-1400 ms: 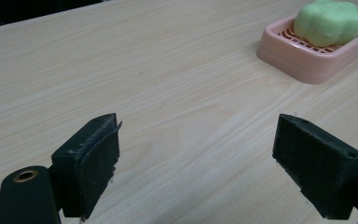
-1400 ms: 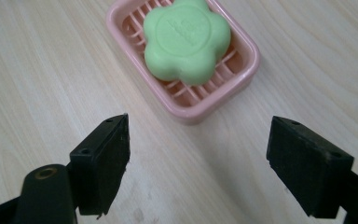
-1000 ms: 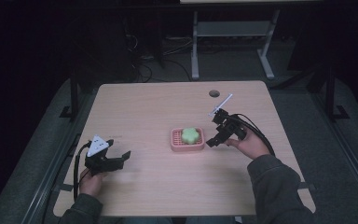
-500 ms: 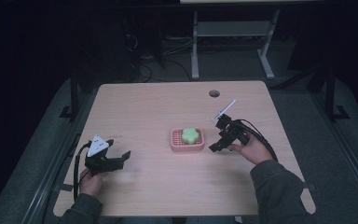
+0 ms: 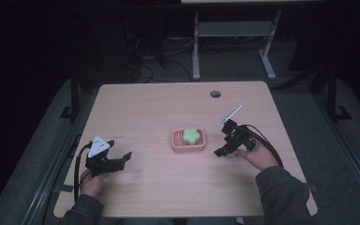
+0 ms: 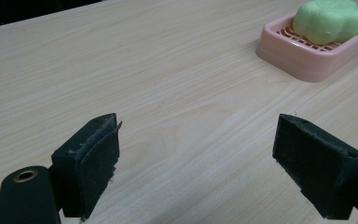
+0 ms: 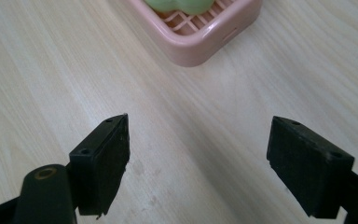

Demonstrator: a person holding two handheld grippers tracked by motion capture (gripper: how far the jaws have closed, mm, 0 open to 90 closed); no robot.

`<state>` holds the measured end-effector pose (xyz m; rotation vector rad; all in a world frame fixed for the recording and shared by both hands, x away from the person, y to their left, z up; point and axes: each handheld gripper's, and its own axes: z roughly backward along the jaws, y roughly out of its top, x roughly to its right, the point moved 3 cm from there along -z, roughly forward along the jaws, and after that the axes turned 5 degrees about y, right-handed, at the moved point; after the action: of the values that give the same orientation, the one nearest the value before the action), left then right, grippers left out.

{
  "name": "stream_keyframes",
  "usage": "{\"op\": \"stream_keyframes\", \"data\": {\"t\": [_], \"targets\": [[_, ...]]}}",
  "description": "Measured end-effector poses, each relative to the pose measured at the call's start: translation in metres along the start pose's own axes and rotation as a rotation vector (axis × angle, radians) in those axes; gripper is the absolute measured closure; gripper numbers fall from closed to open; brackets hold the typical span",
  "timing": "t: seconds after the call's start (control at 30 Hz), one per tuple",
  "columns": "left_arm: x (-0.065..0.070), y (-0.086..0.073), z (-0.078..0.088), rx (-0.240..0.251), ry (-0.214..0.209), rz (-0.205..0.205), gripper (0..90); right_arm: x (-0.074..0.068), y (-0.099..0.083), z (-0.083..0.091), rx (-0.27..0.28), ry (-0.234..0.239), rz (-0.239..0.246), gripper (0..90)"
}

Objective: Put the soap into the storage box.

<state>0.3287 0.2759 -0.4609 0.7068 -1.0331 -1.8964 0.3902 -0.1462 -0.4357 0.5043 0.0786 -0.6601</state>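
Observation:
A pink soap dish (image 5: 201,145) sits near the middle of the wooden table, and a green flower-shaped soap (image 5: 191,136) lies in it. My right gripper (image 5: 220,151) is open just right of the dish, low over the wood, with nothing between its jaws. In the right gripper view the dish (image 7: 205,32) lies ahead with the soap (image 7: 179,5) at the top edge, beyond the right gripper (image 7: 198,163). My left gripper (image 5: 122,158) rests open at the table's front left. Its own view shows the left gripper (image 6: 198,163), the dish (image 6: 307,56) and the soap (image 6: 328,21) far off at the upper right.
The table (image 5: 159,108) has a round cable hole (image 5: 215,93) near its far edge. Cables trail from both grippers. Behind the table stand metal frame legs (image 5: 196,47) and dark floor with loose cables.
My right gripper has drawn back from the dish toward the right and nearer the front, now open and apart from it. The soap stays in the dish. My left gripper has not moved.

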Motion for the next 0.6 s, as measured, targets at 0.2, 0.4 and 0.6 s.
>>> {"op": "stream_keyframes", "data": {"t": [0.2, 0.4, 0.6], "targets": [[0.0, 0.0, 0.0, 0.0, -0.001, 0.0, 14.0, 0.0, -0.009, 0.001, 0.004, -0.001, -0.006, 20.8], [0.001, 0.0, -0.001, 0.0, -0.003, -0.002, 14.0, 0.0, -0.017, 0.001, 0.008, 0.001, -0.014, 20.8], [0.001, 0.0, -0.001, 0.0, -0.004, -0.002, 14.0, -0.002, -0.024, 0.005, 0.015, -0.008, -0.011, 20.8]]}}
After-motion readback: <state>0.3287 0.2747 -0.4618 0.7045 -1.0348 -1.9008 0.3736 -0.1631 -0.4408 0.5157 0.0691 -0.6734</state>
